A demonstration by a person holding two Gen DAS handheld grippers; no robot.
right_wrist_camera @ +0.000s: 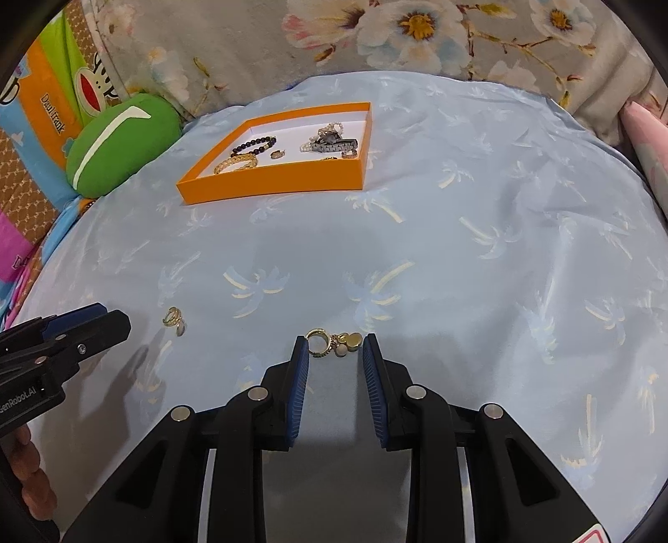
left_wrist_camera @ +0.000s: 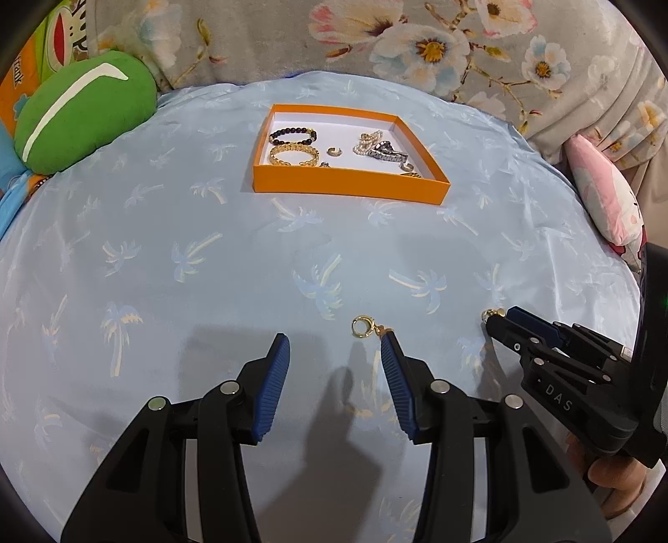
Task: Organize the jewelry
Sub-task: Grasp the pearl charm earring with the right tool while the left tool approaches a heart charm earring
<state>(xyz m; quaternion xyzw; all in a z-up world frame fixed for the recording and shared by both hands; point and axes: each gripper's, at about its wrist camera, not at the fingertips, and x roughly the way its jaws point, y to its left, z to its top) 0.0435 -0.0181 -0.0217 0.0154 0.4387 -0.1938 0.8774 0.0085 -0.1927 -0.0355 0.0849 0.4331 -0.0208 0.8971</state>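
An orange box [left_wrist_camera: 350, 182] with a white floor sits on the blue cloth and holds bracelets, a watch, pearls and rings; it also shows in the right wrist view [right_wrist_camera: 271, 180]. A gold hoop earring [left_wrist_camera: 361, 326] lies on the cloth just ahead of my open left gripper [left_wrist_camera: 336, 340], near its right finger. It shows in the right wrist view [right_wrist_camera: 173, 317] too. A second gold earring with disc charms [right_wrist_camera: 334, 340] lies between the tips of my open right gripper [right_wrist_camera: 336, 344]. The right gripper [left_wrist_camera: 497, 319] appears at the right of the left wrist view, at that earring [left_wrist_camera: 490, 313].
A blue cloth with palm prints [left_wrist_camera: 208, 271] covers the surface. A green cushion [left_wrist_camera: 83, 121] lies at the far left, a pink pillow [left_wrist_camera: 605, 196] at the right, and floral fabric [left_wrist_camera: 375, 37] runs along the back.
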